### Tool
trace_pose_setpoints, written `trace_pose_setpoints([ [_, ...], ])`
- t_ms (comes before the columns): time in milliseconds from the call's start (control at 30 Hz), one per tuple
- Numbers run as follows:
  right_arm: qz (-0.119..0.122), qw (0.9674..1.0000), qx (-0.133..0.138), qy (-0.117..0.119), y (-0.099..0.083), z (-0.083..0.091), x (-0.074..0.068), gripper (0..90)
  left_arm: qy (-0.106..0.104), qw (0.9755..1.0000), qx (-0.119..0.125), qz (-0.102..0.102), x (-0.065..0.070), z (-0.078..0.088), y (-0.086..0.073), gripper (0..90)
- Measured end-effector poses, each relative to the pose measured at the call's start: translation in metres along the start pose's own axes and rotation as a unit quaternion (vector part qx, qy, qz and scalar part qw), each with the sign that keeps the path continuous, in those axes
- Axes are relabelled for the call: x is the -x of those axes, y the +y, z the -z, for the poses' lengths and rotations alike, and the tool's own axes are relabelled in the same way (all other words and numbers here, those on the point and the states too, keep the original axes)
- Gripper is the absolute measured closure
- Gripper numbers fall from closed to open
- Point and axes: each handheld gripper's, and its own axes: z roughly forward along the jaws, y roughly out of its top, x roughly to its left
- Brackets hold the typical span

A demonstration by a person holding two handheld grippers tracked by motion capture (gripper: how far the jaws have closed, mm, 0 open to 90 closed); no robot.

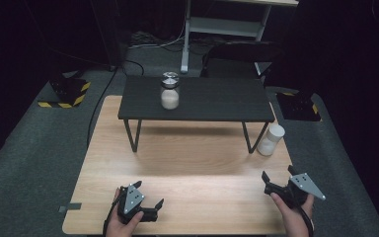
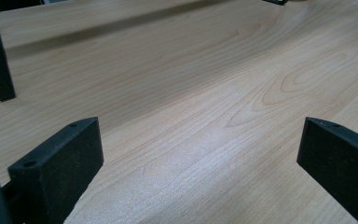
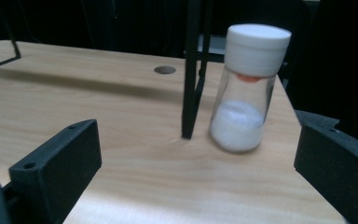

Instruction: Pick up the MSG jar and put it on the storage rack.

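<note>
My right gripper, its jaws wide apart, faces the white-capped jar standing just ahead and slightly right beside the shelf leg, so I should approach low and clamp the glass body, not the cap.

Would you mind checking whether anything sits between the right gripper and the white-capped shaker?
Nothing visible does: bare wooden table lies between the open right gripper and the white-capped shaker. The black shelf leg stands just beside the shaker.

A shaker stands on the table beside the shelf's right leg; a jar stands on the shelf.
</note>
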Motion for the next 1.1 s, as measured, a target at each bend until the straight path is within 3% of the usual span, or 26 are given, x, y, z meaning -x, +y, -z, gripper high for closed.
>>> trace_pose_setpoints([
  [700,-0.02,0.9994,-0.005,-0.029,0.02,-0.062,0.021,0.5,-0.008,1.0,0.002,0.005,-0.003,0.001,-0.001,0.3],
  [867,-0.023,0.9993,-0.013,-0.027,0.021,-0.074,0.026,1.1,-0.008,0.9999,0.006,0.007,-0.003,0.002,-0.002,0.2],
  [1100,-0.04,0.9982,-0.014,-0.043,0.028,-0.095,0.033,7.0,-0.011,0.9999,0.003,0.003,-0.003,0.002,-0.002,0.2],
])
